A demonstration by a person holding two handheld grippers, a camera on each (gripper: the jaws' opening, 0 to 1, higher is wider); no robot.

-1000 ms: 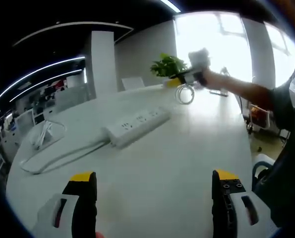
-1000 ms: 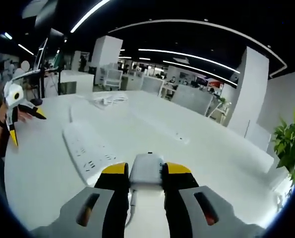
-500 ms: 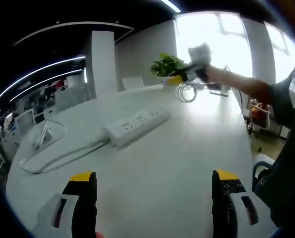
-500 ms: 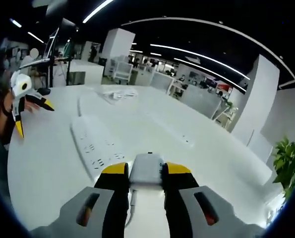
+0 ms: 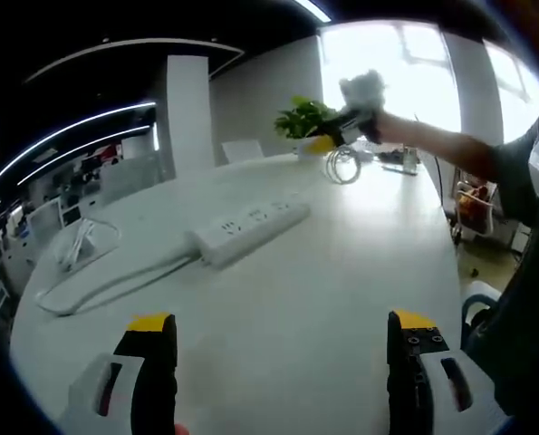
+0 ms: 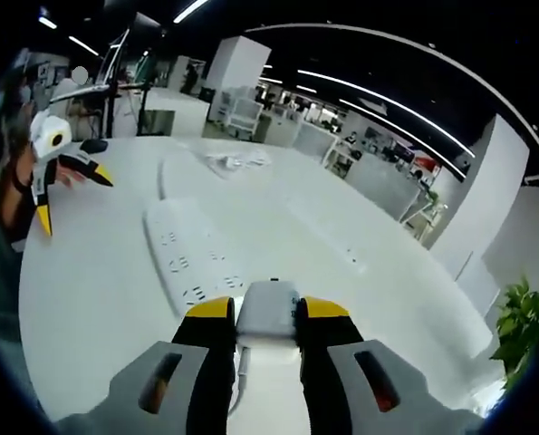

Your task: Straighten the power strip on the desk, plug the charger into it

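Left gripper view looks across a white desk (image 5: 341, 272) with its own two yellow-tipped jaws standing wide apart at the bottom, nothing between them; the left gripper (image 5: 278, 335) hangs over bare tabletop. Further out lies the white power strip (image 5: 249, 228), set at a slant across the desk, its sockets facing up and its cable (image 5: 106, 285) trailing away toward the left side of the view, where it loops back. Beyond the strip, a person's arm (image 5: 450, 152) reaches in from the right holding the right gripper (image 5: 355, 104) raised above the desk — a coil of white cord (image 5: 341, 168) dangles beneath it, in front of a green plant (image 5: 305, 118). Right gripper view shows that gripper (image 6: 269, 313) with its jaws closed tight on a white charger (image 6: 269, 315), a thin white lead dropping from it between the jaws. The power strip (image 6: 192, 258) sits just past the charger, running away and to the left in this view, not touching it. The left gripper (image 6: 56, 168) appears at the left edge, held in a hand, its yellow tips spread.
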